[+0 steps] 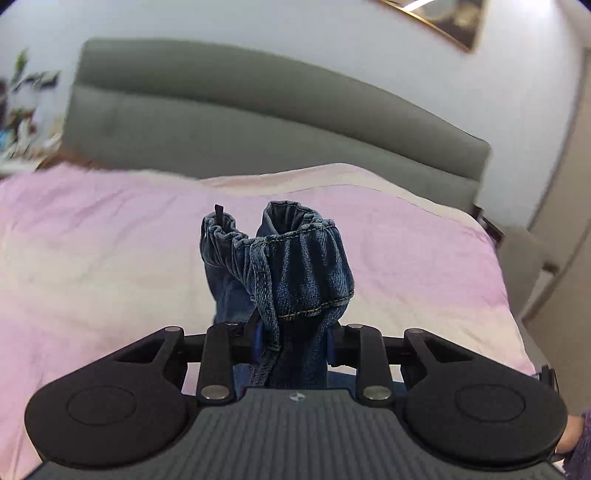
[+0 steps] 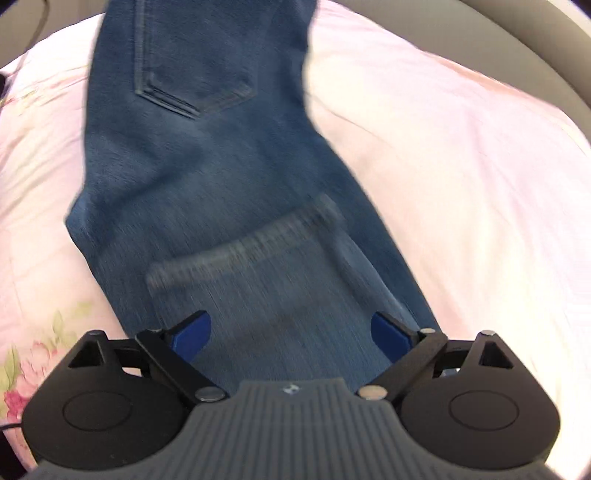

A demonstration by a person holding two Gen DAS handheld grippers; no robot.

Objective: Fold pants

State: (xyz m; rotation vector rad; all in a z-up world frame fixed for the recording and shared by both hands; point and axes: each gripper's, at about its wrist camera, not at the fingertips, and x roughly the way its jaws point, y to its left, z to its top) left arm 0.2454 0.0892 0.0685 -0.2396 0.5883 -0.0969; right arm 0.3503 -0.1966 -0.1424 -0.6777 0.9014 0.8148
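left claw (image 1: 291,343) was clamped on a bunched wad of the jeans (image 1: 284,266), blue pads pressed into both sides of the denim, with a gathered hem standing up above the fingers and clear of the bed (image 1: 92,240). right claw (image 2: 291,332) stood wide apart above the jeans (image 2: 192,155), its blue pads (image 2: 192,336) on either side of a leg panel and, as far as the blur allowed, gripping nothing.

jeans: lying lengthwise on the pink cover, back pocket (image 2: 195,70) up, toward the bed's far edge in the right view; a folded-over hem (image 2: 243,243) crossed the leg just ahead of the right claw.

risks, as judged: the left grip held a thick, uneven bundle, so one layer could slip out under a pull and leave the fold lopsided. with the right claw loose, nothing pinned the cloth, so the whole garment could drag across the soft cover rather than crease. the right view was smeared, so the hem's exact line was uncertain.

surroundings: grey headboard (image 1: 258,122) along the far edge, pillow (image 1: 332,177) before it, cluttered shelf (image 1: 22,110) beyond the far left corner, picture frame (image 1: 443,18) on the wall. floral print (image 2: 26,365) marked the cover's near left. nothing lay on the cover in the cloth's way.
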